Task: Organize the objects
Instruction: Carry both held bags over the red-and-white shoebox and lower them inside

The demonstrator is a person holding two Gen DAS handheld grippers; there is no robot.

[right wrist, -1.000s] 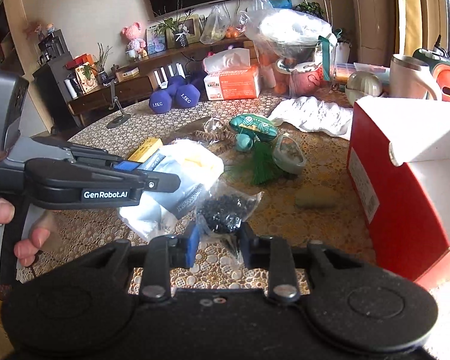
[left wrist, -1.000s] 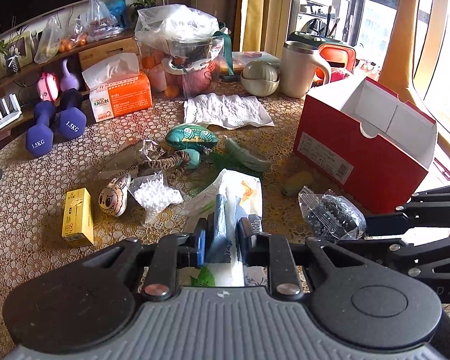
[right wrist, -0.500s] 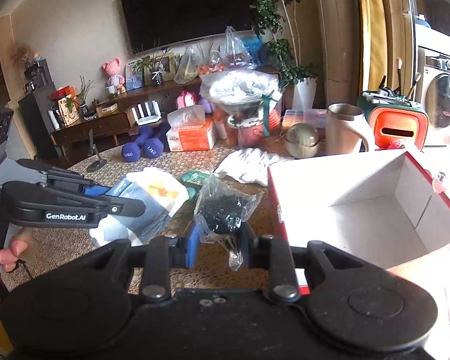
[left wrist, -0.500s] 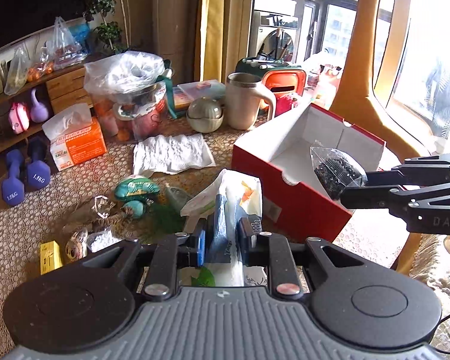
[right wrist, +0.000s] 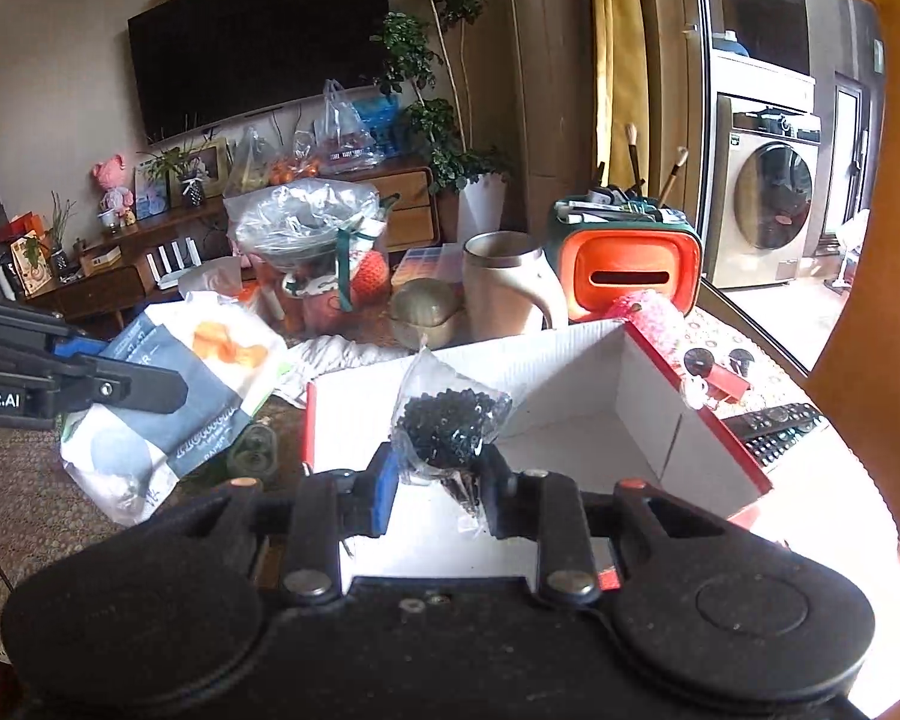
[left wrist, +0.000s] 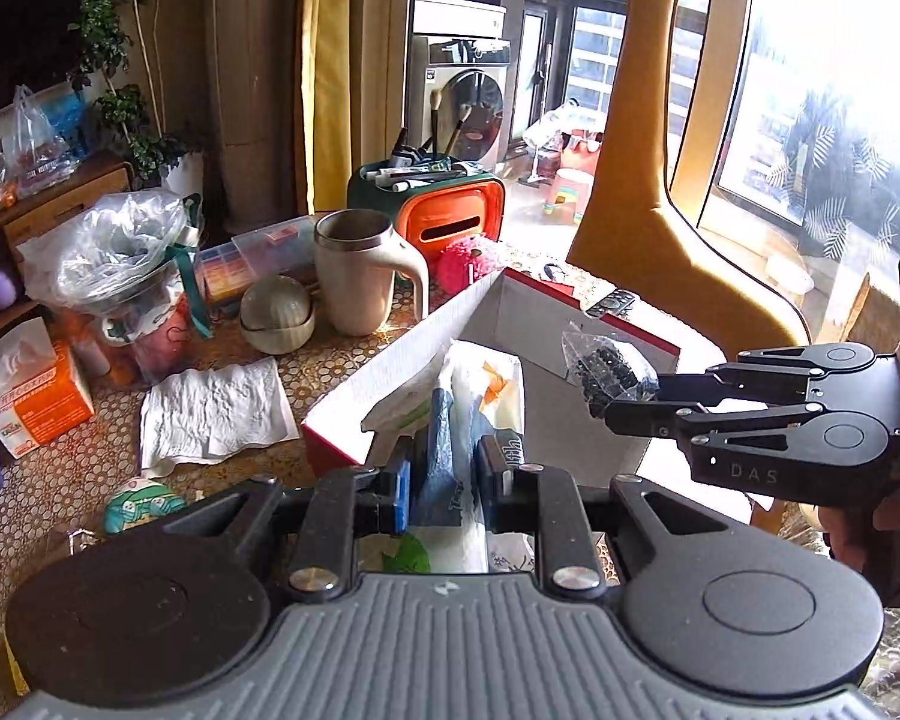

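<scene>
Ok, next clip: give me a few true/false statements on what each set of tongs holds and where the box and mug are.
1. The left tongs grip a white, blue and orange printed plastic pouch. True.
2. The right tongs are empty. False: they pinch a small clear plastic bag of black beads.
3. The red cardboard box with white inside is open at the top. True.
4. The bag of beads already lies on the box floor. False: it is held above the box, clear of the floor.
5. The beige handled mug stands inside the box. False: it stands on the table beyond the box.
</scene>
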